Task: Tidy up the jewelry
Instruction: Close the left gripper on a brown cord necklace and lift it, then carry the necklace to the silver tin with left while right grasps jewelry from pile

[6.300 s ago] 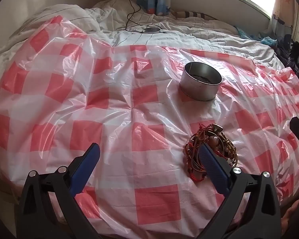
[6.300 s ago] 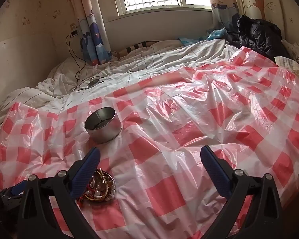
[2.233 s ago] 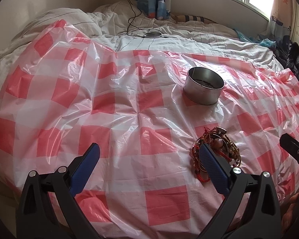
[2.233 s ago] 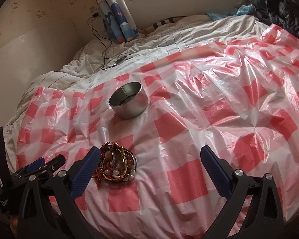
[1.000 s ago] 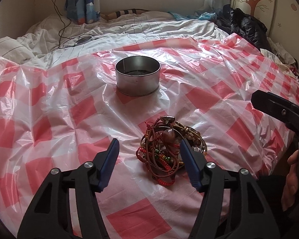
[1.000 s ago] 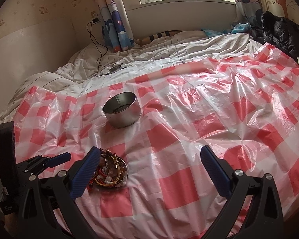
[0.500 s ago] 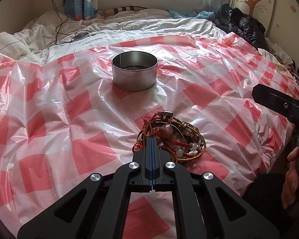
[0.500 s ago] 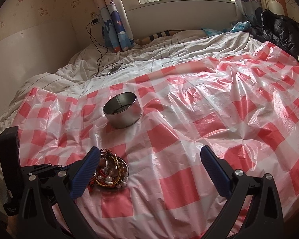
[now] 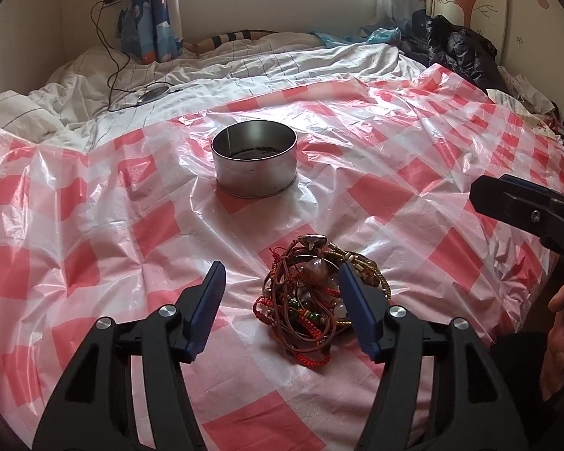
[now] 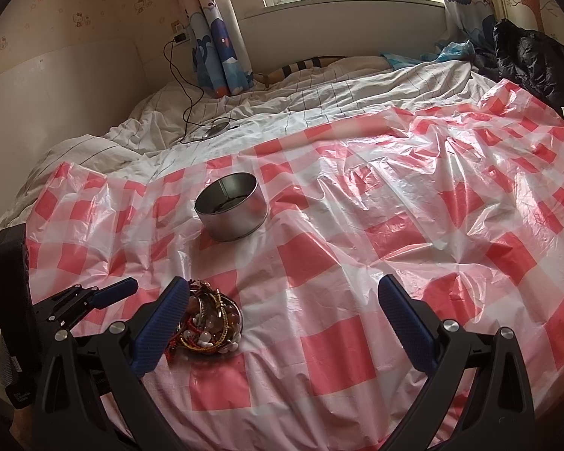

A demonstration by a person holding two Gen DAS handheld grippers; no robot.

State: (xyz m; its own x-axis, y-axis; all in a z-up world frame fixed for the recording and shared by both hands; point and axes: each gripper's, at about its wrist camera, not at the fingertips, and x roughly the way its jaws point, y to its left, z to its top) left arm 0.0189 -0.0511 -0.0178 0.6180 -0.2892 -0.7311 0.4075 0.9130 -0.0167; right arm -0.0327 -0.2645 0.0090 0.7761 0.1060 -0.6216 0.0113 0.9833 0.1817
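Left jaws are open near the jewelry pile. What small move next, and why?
Probably ease the left gripper forward and a little right. Its jaws have just been opening and hold nothing, and the tangled jewelry pile lies against its right jaw rather than centred between them. The round tin waits beyond, upright and open.

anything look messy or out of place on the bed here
Yes: the jewelry lies in one knotted heap of cords and beaded bracelets on the checked plastic sheet, outside the round metal tin standing behind it. The sheet itself is wrinkled.
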